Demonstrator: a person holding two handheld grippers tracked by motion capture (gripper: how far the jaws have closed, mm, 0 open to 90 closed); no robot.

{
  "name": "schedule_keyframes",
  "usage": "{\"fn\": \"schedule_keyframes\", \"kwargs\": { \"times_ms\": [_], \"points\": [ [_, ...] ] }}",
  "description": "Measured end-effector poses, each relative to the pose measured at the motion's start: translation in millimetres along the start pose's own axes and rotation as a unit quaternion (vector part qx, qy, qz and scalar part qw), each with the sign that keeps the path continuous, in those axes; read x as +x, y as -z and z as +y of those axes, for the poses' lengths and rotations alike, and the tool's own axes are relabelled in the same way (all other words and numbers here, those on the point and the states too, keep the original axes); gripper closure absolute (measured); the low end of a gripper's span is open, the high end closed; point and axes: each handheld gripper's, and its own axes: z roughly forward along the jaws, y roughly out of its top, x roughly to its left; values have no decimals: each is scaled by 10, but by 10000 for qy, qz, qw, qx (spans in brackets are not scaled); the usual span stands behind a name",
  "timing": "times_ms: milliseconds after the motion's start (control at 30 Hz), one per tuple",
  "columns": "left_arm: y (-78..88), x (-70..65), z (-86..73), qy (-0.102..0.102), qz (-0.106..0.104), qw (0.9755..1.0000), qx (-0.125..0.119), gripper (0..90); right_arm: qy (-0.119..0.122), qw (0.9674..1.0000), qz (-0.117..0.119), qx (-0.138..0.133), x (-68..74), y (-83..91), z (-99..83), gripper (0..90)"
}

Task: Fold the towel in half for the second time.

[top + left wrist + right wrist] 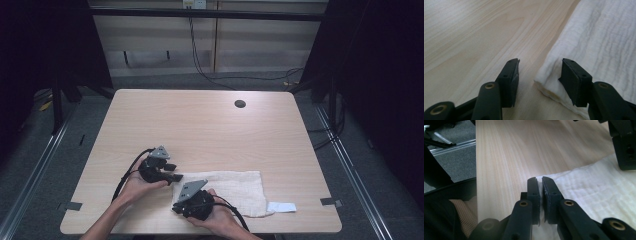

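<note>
No readable text, labels, brands or numbers anywhere.

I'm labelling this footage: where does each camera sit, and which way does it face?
High view: above the person's side, looking down on the table; forearms, both hand-held grippers.
Left gripper view: on the left hand-held gripper, open jaws straddling the white cloth corner.
Right gripper view: on the right hand-held gripper, jaws pinching cloth.
All share the cloth.

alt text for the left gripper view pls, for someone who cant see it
The left gripper is open, its two black jaws straddling the folded corner of a white cloth lying flat on a light wooden table. One jaw sits over bare wood, the other over the cloth.
</note>
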Motion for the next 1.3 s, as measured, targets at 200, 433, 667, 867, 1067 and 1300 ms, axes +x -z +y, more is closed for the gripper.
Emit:
{"fn": "schedule_keyframes", "kwargs": {
  "times_ms": [200,433,667,867,1067,1300],
  "points": [
    [-31,34,9,15,-56,10000,24,564,-90,9999,112,1,-38,-5,7,851],
    [-5,-90,-32,-294,-169,9993,132,725,-160,9997,202,17,-64,-3,11,851],
    [-11,-38,-45,-106,-369,9992,69,835,-144,9996,241,65,-73,-2,23,859],
    [61,22,-38,144,-458,9986,-201,844,-175,9992,341,81,-91,6,46,863],
    [139,65,-34,246,-329,9988,-263,844,-265,9988,373,-193,-111,121,120,863],
    [246,121,-26,375,-370,9977,-435,846,-374,9978,330,-426,-135,221,192,864]
  ]
}}
